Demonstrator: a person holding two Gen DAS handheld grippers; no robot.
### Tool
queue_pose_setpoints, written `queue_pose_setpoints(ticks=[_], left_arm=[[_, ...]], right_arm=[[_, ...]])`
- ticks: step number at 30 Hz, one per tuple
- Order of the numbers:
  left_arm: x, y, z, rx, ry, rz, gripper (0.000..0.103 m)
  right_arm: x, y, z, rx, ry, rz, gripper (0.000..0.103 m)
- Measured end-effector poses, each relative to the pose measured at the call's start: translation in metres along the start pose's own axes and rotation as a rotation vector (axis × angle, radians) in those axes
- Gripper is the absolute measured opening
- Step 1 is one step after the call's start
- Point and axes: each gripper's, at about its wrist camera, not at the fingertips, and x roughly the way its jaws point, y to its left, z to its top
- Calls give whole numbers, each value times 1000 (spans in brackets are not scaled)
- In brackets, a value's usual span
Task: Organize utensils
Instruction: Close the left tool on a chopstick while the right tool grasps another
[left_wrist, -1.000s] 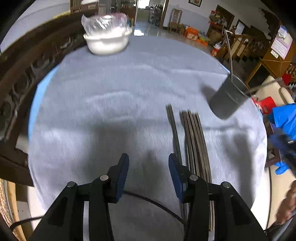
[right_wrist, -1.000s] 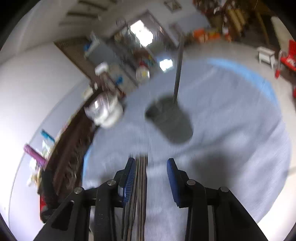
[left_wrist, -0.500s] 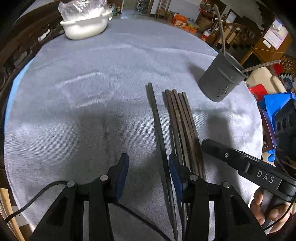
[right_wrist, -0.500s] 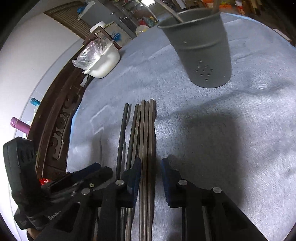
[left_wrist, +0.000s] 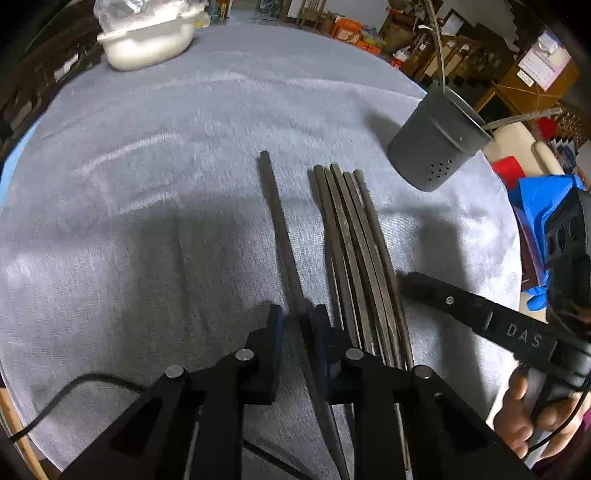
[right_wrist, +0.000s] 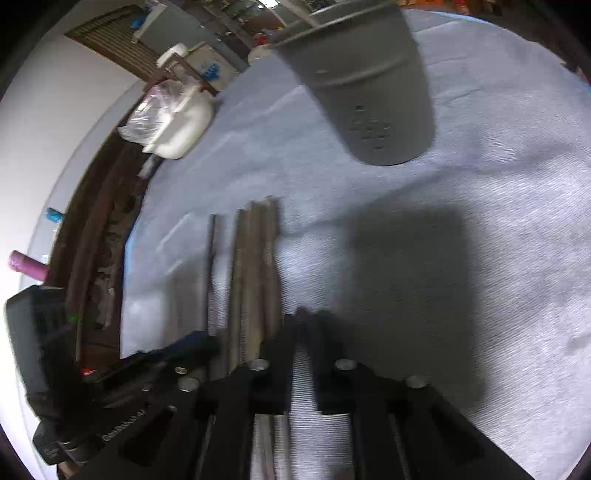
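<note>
While low, left claw (left_wrist: 295, 325) straddles lone chopstick (left_wrist: 275, 218).

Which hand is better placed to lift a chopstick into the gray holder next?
Left. Its tool has the lone chopstick between its fingers. The right tool sits over bare cloth beside the chopstick bundle; gray holder stands ahead.

Cluttered room (left_wrist: 406, 33) — wooden furniture (left_wrist: 524, 88), white wall (right_wrist: 55, 110).
</note>
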Motion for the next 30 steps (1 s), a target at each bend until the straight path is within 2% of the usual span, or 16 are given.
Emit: queue_pose_setpoints(ticks=[2,4,6,8,10,13,18,22,25,28,30], left_arm=[[2,0,2,-4,0,-6,15],[3,1,3,-8,0,-12,13],[2,1,3,2,-3,-9,11],[3,1,0,14,-6,-8,11],[1,3,-2,32,-9,-10,11],[2,2,-4,65,-5,-25,11],[-7,2,-22,115,17,-50,12],[-10,4,-25,131,44,-69,12],[-11,8,-12,114,51,-72,17],[-15,15,5,82,47,-80,32],[-11,17,15,70,70,-63,32]], right_arm=[[-1,-1,1,11,10,18,6],[-4,1,2,17,0,73,6],[-6,9,4,0,-13,52,9],[0,13,7,1,14,67,9],[7,17,9,-9,12,25,10],[15,21,6,-36,37,18,10],[9,20,5,-55,33,-55,7],[4,15,5,-60,83,-81,8],[7,16,11,-43,104,-84,9],[13,19,20,-45,120,-116,9],[18,22,26,-37,124,-129,9]])
